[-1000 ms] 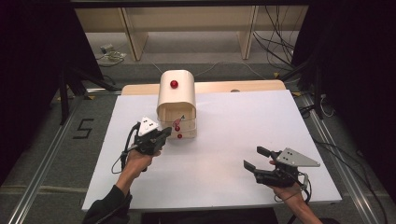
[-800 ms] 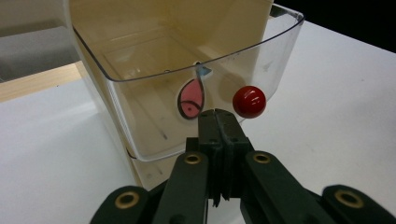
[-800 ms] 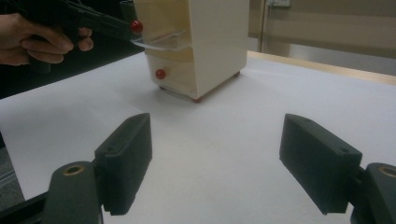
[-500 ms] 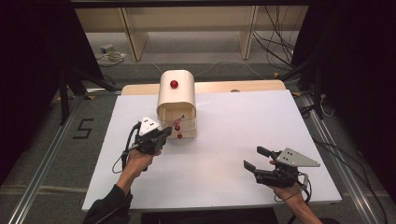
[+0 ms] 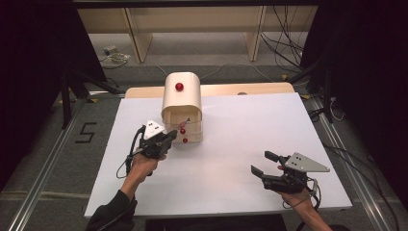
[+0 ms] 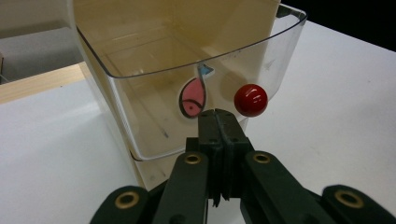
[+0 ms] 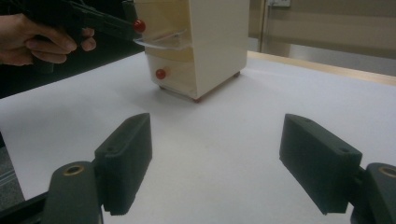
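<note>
Left gripper (image 6: 219,116) jaws pressed together just beside red knob (image 6: 251,100) of clear drawer (image 6: 140,79); knob not clamped. Drawer base hidden. Right gripper (image 7: 219,158) jaws spread wide, nothing held.

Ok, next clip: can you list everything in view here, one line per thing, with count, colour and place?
storage box: one, cream, rounded top, back centre of the table
upper drawer: one, clear, pulled out, pink sticker on its front
red knobs: three; one on the box top, one on each drawer front
table: one, white top
shelving: pale wood, behind the table
floor mark 5: one, black, left of the table
left gripper: black, shut, at the upper drawer's front
right gripper: black, open, near right of the table
</note>
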Demonstrator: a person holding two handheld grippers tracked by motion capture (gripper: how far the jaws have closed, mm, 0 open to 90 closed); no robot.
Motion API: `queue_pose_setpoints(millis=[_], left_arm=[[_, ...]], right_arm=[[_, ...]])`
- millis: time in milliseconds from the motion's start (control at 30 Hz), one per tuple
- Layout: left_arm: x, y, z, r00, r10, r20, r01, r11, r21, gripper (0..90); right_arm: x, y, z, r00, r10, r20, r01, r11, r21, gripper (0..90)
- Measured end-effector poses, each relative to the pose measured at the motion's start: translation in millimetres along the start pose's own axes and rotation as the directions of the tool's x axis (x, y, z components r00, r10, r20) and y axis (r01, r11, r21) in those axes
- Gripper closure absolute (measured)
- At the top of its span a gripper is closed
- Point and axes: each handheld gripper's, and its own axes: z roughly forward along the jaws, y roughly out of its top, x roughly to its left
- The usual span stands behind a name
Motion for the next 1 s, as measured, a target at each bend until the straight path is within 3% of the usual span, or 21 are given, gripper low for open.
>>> queue_pose_setpoints(millis=[1000], left_arm=[[2.8, 0.3, 3.1, 0.9999, -0.012, -0.011, 0.012, 0.9999, -0.007, 88.7]], right_arm=[[0.1, -0.2, 0.4, 1.0, 0.003, -0.002, -0.003, 1.0, -0.001, 26.2]])
